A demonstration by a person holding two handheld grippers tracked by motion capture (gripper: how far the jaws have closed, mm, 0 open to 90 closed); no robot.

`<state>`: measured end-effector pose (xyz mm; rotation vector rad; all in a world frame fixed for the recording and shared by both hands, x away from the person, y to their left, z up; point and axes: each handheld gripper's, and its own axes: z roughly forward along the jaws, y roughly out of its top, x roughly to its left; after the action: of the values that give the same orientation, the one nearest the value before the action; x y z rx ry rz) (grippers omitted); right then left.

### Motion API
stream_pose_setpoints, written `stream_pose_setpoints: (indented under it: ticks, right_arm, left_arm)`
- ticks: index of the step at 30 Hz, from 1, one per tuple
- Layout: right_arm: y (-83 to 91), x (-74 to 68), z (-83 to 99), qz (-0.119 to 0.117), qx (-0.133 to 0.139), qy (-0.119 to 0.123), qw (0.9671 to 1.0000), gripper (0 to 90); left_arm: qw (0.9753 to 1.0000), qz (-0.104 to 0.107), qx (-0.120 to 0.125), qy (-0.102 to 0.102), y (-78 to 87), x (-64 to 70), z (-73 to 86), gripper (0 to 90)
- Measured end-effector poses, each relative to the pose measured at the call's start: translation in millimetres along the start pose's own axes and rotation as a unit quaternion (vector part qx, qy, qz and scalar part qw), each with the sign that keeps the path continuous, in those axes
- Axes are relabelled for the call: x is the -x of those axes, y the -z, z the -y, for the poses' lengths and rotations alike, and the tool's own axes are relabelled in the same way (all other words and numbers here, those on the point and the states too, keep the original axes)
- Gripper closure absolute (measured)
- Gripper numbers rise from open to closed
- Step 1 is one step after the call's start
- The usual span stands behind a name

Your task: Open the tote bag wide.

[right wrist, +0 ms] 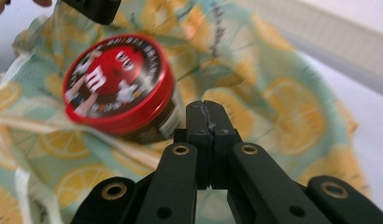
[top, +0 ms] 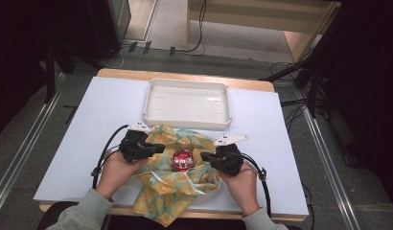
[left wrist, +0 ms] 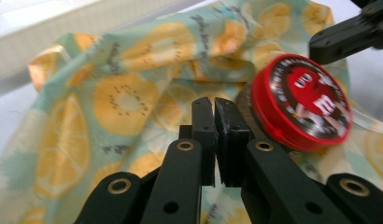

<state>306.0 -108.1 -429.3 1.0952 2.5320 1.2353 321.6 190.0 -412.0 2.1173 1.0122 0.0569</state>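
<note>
A round red-lidded tin with a cartoon print sits on a crumpled cloth patterned with yellow citrus slices on pale green. My left gripper is just left of the tin, its jaws pressed shut with nothing seen between them. My right gripper is just right of it, also shut and empty. In the left gripper view the shut gripper hovers over the cloth beside the tin. In the right gripper view the gripper points past the tin over the cloth.
An empty white tray stands behind the cloth at the table's back. A white sheet covers the table, bare on both sides. Cables trail from both grippers toward the front edge.
</note>
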Motion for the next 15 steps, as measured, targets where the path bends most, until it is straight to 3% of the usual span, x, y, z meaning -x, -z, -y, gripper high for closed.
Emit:
stream_pose_setpoints:
  ticks: [8, 15]
  right_arm:
    - [-4.6, -2.4, 19.0, -0.008, -0.032, -0.007, 0.9994, 90.0]
    - [2.7, -6.9, 18.1, -0.016, -0.015, -0.005, 0.9998, 90.0]
  left_arm:
    - [0.9998, 0.017, -0.012, 0.002, -0.7, 6.1, 9.5, 88.1]
    - [0.9985, 0.043, -0.032, -0.002, -6.3, 20.0, 19.8, 88.1]
